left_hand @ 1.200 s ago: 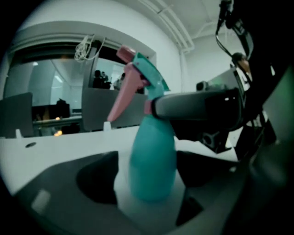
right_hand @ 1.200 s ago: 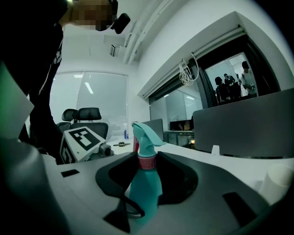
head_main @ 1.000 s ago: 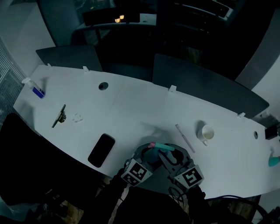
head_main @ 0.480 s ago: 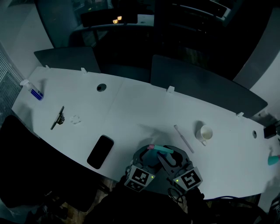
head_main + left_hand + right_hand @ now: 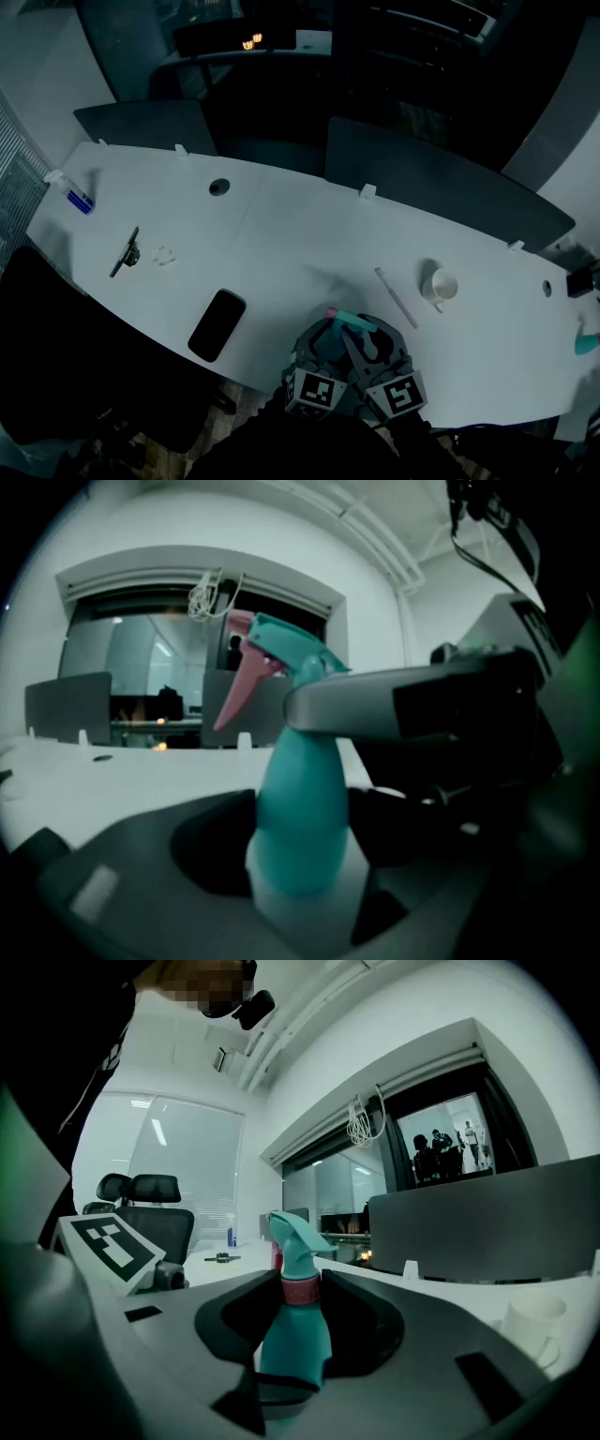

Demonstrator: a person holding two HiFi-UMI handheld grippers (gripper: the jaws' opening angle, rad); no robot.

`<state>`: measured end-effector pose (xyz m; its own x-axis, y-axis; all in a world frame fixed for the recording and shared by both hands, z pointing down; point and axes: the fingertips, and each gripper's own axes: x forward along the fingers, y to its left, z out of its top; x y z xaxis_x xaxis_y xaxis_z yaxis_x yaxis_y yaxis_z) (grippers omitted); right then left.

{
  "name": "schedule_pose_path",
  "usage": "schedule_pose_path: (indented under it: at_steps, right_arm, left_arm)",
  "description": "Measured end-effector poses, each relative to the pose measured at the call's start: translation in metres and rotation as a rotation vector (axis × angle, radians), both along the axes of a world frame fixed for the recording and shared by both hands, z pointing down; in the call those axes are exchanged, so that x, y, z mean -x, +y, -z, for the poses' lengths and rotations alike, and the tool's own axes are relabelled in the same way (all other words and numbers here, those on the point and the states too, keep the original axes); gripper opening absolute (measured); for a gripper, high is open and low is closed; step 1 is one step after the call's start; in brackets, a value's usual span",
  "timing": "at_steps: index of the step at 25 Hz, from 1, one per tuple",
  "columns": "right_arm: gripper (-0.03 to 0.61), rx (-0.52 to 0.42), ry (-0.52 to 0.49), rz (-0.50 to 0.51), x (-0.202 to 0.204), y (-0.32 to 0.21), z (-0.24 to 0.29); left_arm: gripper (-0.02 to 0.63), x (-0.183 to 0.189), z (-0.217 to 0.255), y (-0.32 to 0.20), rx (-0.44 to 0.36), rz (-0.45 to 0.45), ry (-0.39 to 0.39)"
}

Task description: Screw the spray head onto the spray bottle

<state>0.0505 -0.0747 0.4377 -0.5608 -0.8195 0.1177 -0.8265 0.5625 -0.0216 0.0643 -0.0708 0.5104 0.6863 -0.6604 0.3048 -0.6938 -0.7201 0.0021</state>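
**Both grippers on the spray bottle at the tabletop's near edge**

The teal spray bottle (image 5: 302,808) stands upright between the two grippers, at the near edge of the white tabletop (image 5: 281,234), right in front of the person. The left gripper (image 5: 300,855) has the bottle's wide lower body between its fingers. They have just been closing and now sit clamped on the bottle. The right gripper (image 5: 300,1290) comes in from the right, higher up. Its fingers are clamped on the pink collar (image 5: 300,1288) at the base of the spray head (image 5: 292,1237), one on each side. In the left gripper view one of the right gripper's fingers (image 5: 375,700) crosses in front of the bottle's neck. Above it the head's pink trigger (image 5: 239,691) slants down to the left. In the head view the spray head points away from the person, toward the far side.

The other things on the tabletop lie well apart from the grippers. A dark phone (image 5: 217,324) lies flat to the left, near the near edge. A white cup (image 5: 441,285) stands to the right, with a thin pale stick (image 5: 396,297) just beside it on its left. At the far left end stands a small bottle with a blue label (image 5: 73,193), and nearer than it lies a dark clip-like thing (image 5: 125,251), too small to tell apart. Dark divider panels (image 5: 422,178) stand along the far edge.
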Motion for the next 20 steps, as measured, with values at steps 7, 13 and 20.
schedule_pose_path:
  at_steps: [7,13,20]
  right_arm:
    - [0.143,0.014,0.073,0.080,0.0036,0.0003,-0.0002]
    - [0.163,-0.018,0.171,0.074,0.0008,0.0004,0.0020]
    - [0.163,-0.101,0.417,0.075,0.0075,0.0041,0.0026]
  left_arm:
    - [0.314,0.0008,0.0026,-0.0002,-0.002,-0.019,-0.009]
    - [0.316,-0.0001,-0.0011,-0.0003,0.002,-0.031,-0.016]
    - [0.316,0.0000,0.0006,-0.0012,-0.004,-0.031,-0.012]
